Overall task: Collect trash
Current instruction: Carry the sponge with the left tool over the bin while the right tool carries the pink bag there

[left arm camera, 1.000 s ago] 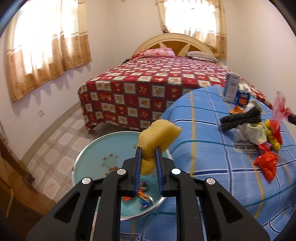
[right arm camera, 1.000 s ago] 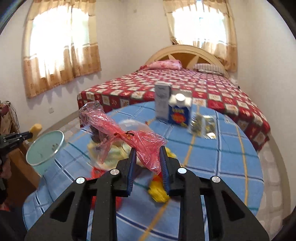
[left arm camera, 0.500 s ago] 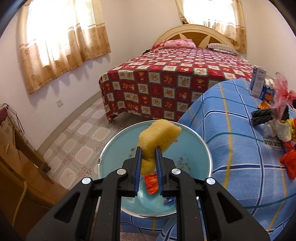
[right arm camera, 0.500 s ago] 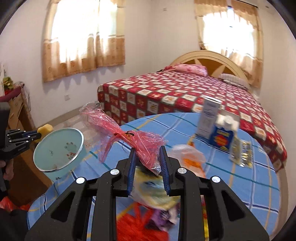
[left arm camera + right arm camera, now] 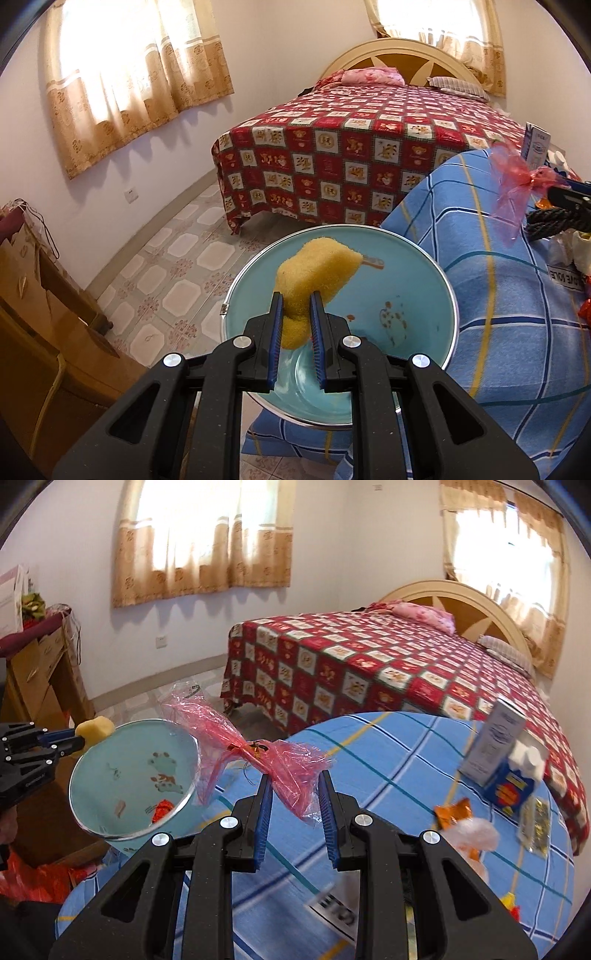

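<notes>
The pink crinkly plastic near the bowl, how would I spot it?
Find the round table in the blue striped cloth before the bed. At its left edge, beside the teal bowl, the right hand-held gripper pinches the pink plastic wrapper, the only see-through pink piece held in the air.

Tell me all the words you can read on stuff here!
"OVE IOLE", upside down and cut off, on a white label at the table edge.
"ET", blurred, on the same label in the right wrist view.
Tall grey-white carton: print too small to read.
Blue carton: its yellow and red print is too blurred to read.
Nothing else has readable words.
</notes>
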Demonstrator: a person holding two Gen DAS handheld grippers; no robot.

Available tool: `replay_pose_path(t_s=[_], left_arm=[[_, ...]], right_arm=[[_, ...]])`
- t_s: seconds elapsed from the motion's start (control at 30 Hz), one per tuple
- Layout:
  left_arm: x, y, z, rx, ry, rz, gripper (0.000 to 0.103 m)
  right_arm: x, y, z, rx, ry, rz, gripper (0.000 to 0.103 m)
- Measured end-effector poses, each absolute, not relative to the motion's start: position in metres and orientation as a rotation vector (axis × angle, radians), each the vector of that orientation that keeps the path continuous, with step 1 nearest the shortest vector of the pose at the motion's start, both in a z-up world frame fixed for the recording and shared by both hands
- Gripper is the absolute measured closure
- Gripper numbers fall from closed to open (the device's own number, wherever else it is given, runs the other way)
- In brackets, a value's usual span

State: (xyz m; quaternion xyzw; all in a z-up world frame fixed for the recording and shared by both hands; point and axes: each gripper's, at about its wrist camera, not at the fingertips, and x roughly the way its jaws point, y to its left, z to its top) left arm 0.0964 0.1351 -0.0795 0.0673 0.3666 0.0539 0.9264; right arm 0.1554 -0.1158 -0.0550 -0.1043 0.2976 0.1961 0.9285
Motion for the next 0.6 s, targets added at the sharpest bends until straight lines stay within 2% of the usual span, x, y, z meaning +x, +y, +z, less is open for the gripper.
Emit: replay_pose_path(t_s=[0.6], left_arm=[[0.101, 0.161, -0.089, 0.124, 0.794, 0.164, 0.088]], right_arm=[[0.177, -0.065, -0.069, -0.284, 0.651, 0.469, 0.077]])
